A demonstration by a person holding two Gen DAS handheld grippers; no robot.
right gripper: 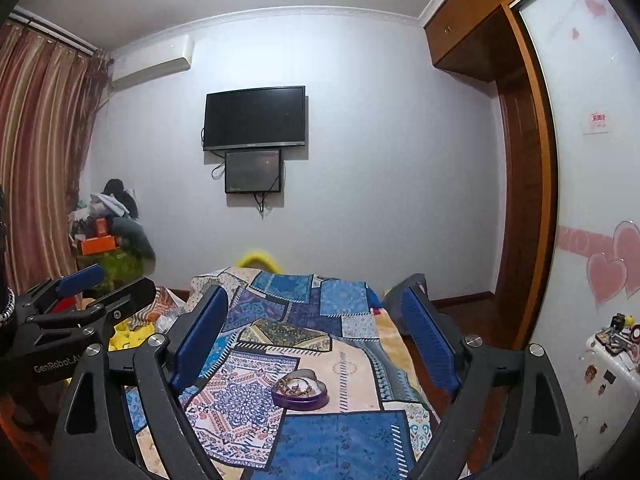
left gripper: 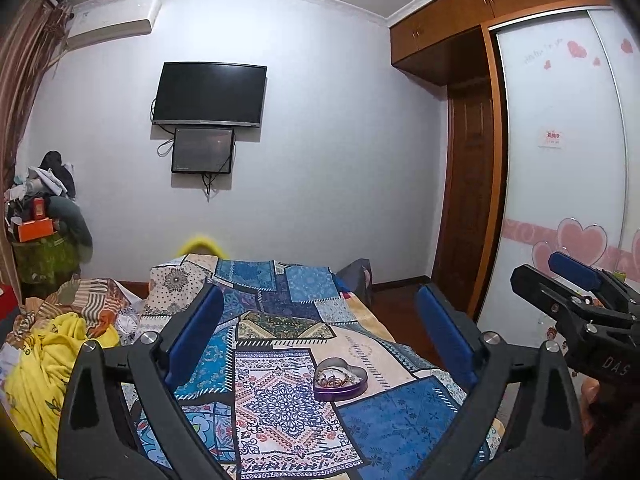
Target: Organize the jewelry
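A purple heart-shaped tin (left gripper: pixel 340 380) lies open on the patchwork bedspread (left gripper: pixel 280 408), with a tangle of brown and gold jewelry (left gripper: pixel 332 379) inside. It also shows in the right wrist view (right gripper: pixel 300 391), jewelry (right gripper: pixel 295 389) inside. My left gripper (left gripper: pixel 320 320) is open and empty, held above and short of the tin. My right gripper (right gripper: pixel 316 320) is open and empty, likewise above the tin. The right gripper shows at the right edge of the left wrist view (left gripper: pixel 568 280), and the left gripper at the left edge of the right wrist view (right gripper: pixel 100 284).
A yellow blanket (left gripper: pixel 44 364) and crumpled clothes lie left of the bedspread. A pile of clothes and boxes (left gripper: pixel 44 216) stands in the far left corner. A wardrobe with heart stickers (left gripper: pixel 560 160) runs along the right. A white stand with small items (right gripper: pixel 612 344) is at right.
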